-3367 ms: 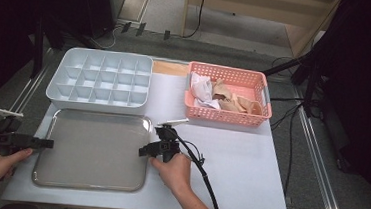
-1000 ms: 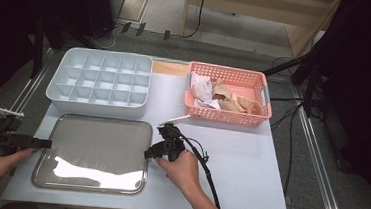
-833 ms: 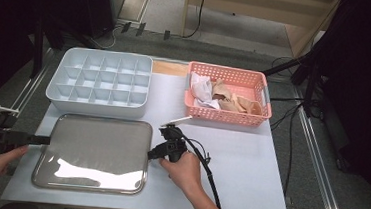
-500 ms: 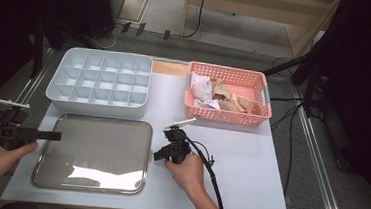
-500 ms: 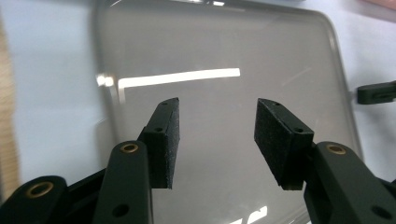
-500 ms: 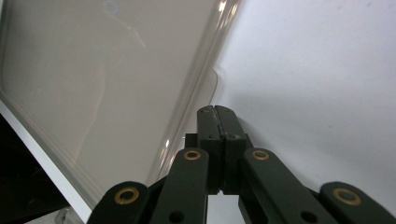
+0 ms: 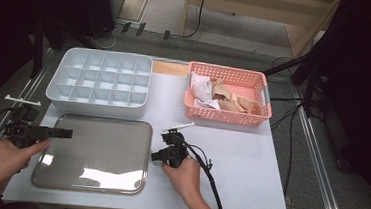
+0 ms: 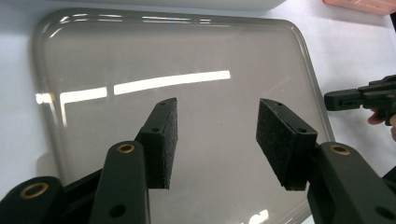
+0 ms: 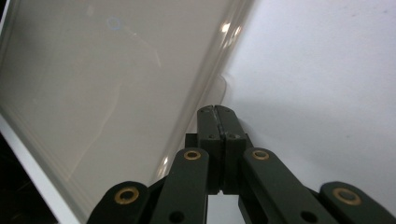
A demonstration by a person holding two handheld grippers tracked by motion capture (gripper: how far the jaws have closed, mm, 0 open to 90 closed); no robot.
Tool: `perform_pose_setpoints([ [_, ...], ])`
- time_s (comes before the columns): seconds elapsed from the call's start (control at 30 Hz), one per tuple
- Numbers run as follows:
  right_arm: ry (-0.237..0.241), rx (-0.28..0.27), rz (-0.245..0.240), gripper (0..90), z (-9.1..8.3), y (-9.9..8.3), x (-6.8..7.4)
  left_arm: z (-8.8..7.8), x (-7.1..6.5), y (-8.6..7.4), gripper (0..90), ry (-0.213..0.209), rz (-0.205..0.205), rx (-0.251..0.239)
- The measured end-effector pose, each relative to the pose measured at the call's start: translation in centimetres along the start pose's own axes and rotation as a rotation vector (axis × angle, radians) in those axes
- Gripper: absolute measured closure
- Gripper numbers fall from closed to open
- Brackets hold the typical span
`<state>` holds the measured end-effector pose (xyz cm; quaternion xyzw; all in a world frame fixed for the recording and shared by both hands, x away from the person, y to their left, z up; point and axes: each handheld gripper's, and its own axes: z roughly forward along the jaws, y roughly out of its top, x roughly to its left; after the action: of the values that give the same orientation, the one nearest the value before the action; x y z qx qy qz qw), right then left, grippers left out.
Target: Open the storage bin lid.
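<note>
1. White table (image 7: 230,153) stands on a grey floor with cables, dark all round.
2. At the table's 7 o'clock lies the metal tray (image 7: 94,152), flat, its long side across the table.
3. At 11 o'clock, just behind the tray, sits a pale organizer (image 7: 100,80) with rows of compartments.
4. At 1 o'clock a pink basket (image 7: 225,116) holds crumpled cloth pieces (image 7: 224,95).
5. Left gripper (image 7: 66,133) hangs over the tray's 9 o'clock edge, pointing toward 3 o'clock. In the left gripper view its pads (image 8: 161,135) stand wide apart with bare tray beneath; the jaws have just been opening and nothing is between them.
6. Right gripper (image 7: 155,157) lies just beside the tray's 3 o'clock edge, pointing toward 9 o'clock. In the right gripper view (image 9: 217,112) its jaws are pressed together, with nothing between them, the tips just beside the tray's rim (image 9: 205,93).
7. A hand holds each gripper from 6 o'clock.
</note>
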<state>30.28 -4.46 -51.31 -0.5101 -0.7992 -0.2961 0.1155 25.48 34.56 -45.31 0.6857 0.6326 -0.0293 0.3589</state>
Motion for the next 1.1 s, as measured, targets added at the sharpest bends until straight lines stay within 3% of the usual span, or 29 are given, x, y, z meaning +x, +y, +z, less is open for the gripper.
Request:
perform_pose_setpoints([
  [0.1,0.029,-0.018,0.021,90.0,0.0,-0.3,-0.4,0.5,-0.5,0.2,49.5,-0.004,0.014,0.004],
  [0.67,0.071,-0.051,-0.016,90.0,1.1,-0.2,0.5,2.9,-3.8,1.3,48.5,-0.058,0.091,0.012],
  [0.93,0.100,-0.140,-0.104,79.2,-1.2,-0.3,0.1,4.6,-6.3,1.7,46.0,-0.083,0.151,0.029],
  [1.1,0.082,-0.205,-0.149,70.1,-3.4,-0.5,-1.5,6.0,-8.0,2.2,43.7,-0.102,0.187,0.047],
])
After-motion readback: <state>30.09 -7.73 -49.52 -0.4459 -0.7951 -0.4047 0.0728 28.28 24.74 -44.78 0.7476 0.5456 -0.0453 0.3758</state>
